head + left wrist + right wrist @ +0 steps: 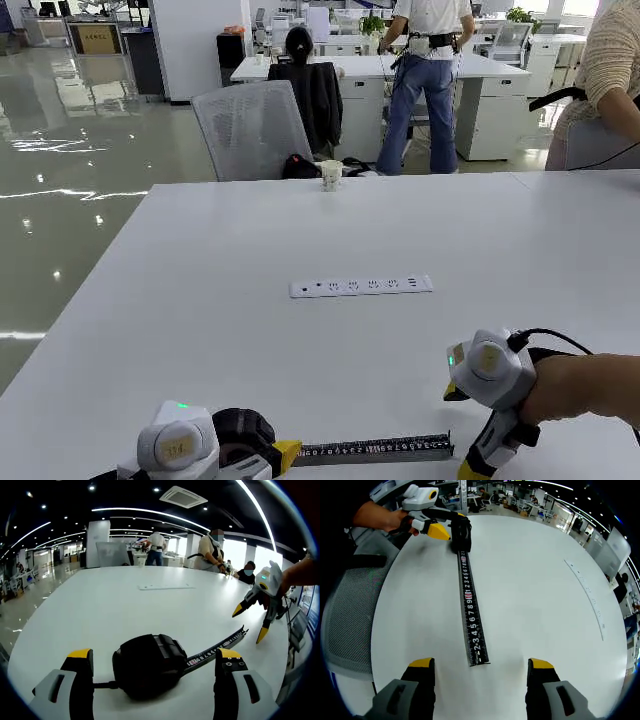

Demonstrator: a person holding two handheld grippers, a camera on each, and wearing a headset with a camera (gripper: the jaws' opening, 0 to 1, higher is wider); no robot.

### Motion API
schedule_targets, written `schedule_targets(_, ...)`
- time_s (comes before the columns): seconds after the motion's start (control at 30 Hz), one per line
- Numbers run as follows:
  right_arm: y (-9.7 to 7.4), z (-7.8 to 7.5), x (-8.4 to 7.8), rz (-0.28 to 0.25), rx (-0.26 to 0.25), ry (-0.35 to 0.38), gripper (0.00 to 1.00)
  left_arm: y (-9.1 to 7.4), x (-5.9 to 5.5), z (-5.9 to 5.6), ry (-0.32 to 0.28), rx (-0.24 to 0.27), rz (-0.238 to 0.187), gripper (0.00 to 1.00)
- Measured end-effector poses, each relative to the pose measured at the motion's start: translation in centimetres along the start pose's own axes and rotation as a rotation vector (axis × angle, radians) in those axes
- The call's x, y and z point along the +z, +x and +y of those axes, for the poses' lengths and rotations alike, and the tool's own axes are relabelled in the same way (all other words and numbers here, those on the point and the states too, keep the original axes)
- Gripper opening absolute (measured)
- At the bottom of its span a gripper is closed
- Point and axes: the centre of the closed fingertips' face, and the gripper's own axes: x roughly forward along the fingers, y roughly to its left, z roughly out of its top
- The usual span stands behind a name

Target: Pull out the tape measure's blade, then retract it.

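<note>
A black tape measure (pixel 148 666) lies on the white table (pixel 300 230) at its near edge. My left gripper (pixel 154 655) stands open, one jaw on each side of the case with a gap on both sides. The blade (pixel 375 450) is pulled out flat on the table toward the right. The blade (pixel 470 610) shows its numbers, and its hooked end lies just ahead of my right gripper (pixel 481 664), between the jaws. That gripper is open and holds nothing. From the left gripper view, the right gripper (pixel 250 625) hovers by the blade's end with its yellow tips apart.
A white power strip (pixel 361 286) lies mid-table, and a paper cup (pixel 331 174) stands at the far edge. Behind it is a grey mesh chair (pixel 250 128). People stand and sit at desks beyond. The table's left edge drops to a glossy floor.
</note>
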Motion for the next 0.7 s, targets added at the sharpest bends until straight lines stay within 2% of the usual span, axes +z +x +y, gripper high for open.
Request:
schedule_targets(0.1, 0.1, 0.3, -0.1, 0.005, 0.016, -0.004, 0.67, 0.1, 0.2, 0.0, -0.002, 0.002, -0.008, 0.99)
schedule_targets(0.2, 0.1, 0.8, 0.1, -0.003, 0.053, -0.002, 0.56, 0.1, 0.4, -0.1, -0.006, 0.002, -0.016, 0.99)
schedule_targets(0.37, 0.3, 1.0, 0.2, 0.009, 0.058, -0.047, 0.41, 0.0, 0.3, -0.1, -0.016, -0.005, -0.017, 0.99)
schedule_targets(0.53, 0.4, 1.1, 0.0, 0.03, 0.054, -0.099, 0.34, -0.1, 0.2, 0.0, -0.027, -0.004, -0.015, 0.99)
schedule_targets(0.7, 0.3, 0.9, -0.1, 0.038, 0.05, -0.11, 0.26, -0.1, 0.3, 0.0, -0.027, -0.008, -0.015, 0.99)
